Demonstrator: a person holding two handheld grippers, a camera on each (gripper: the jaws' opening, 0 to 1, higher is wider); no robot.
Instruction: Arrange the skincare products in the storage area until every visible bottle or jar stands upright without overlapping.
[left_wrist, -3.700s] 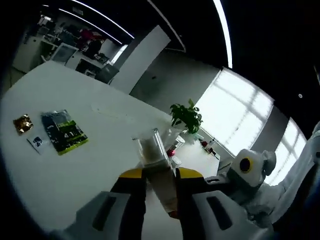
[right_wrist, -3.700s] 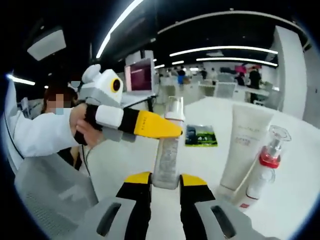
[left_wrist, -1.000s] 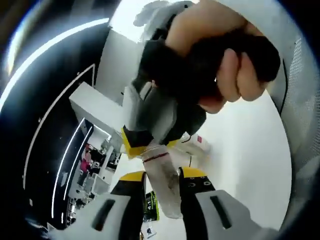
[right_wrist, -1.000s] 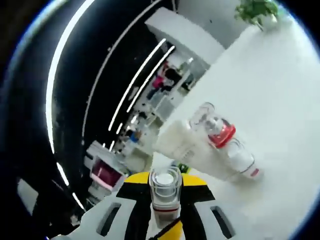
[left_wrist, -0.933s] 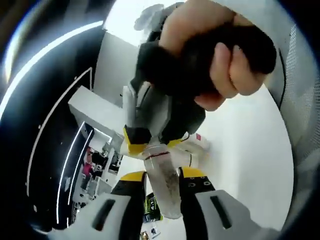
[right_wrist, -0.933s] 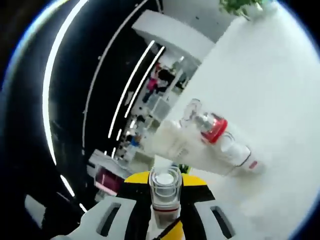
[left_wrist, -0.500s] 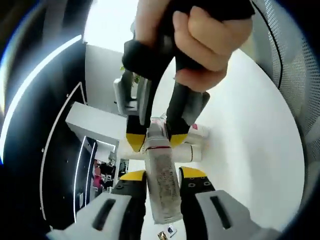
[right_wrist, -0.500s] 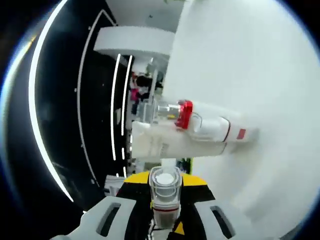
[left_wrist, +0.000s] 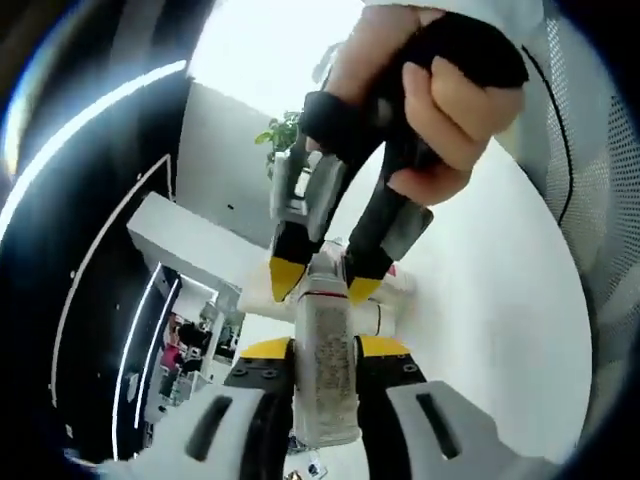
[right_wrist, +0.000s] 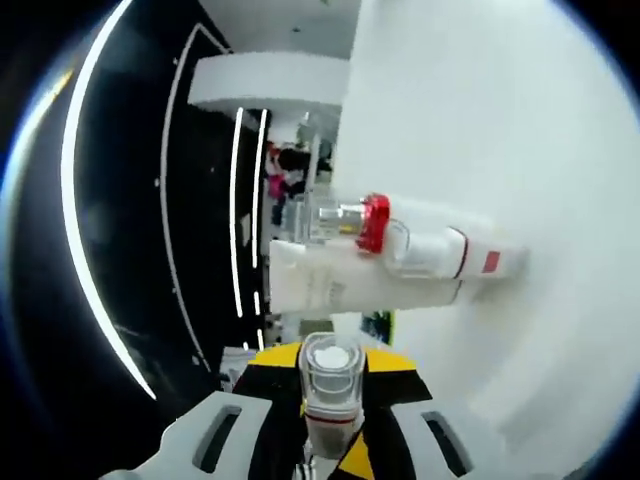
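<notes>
The left gripper (left_wrist: 322, 352) pinches the body of a clear bottle (left_wrist: 325, 370), held in the air. The right gripper (left_wrist: 323, 282) clamps that bottle's cap end (right_wrist: 330, 375), and a hand (left_wrist: 425, 110) is wrapped around its handle above. Beyond them, a white tube (right_wrist: 350, 282) and a red-collared pump bottle (right_wrist: 410, 240) stand touching on the white table (right_wrist: 520, 130).

An office: ceiling light strips (right_wrist: 238, 200), white table (right_wrist: 480, 120), potted plant (left_wrist: 283, 135).
</notes>
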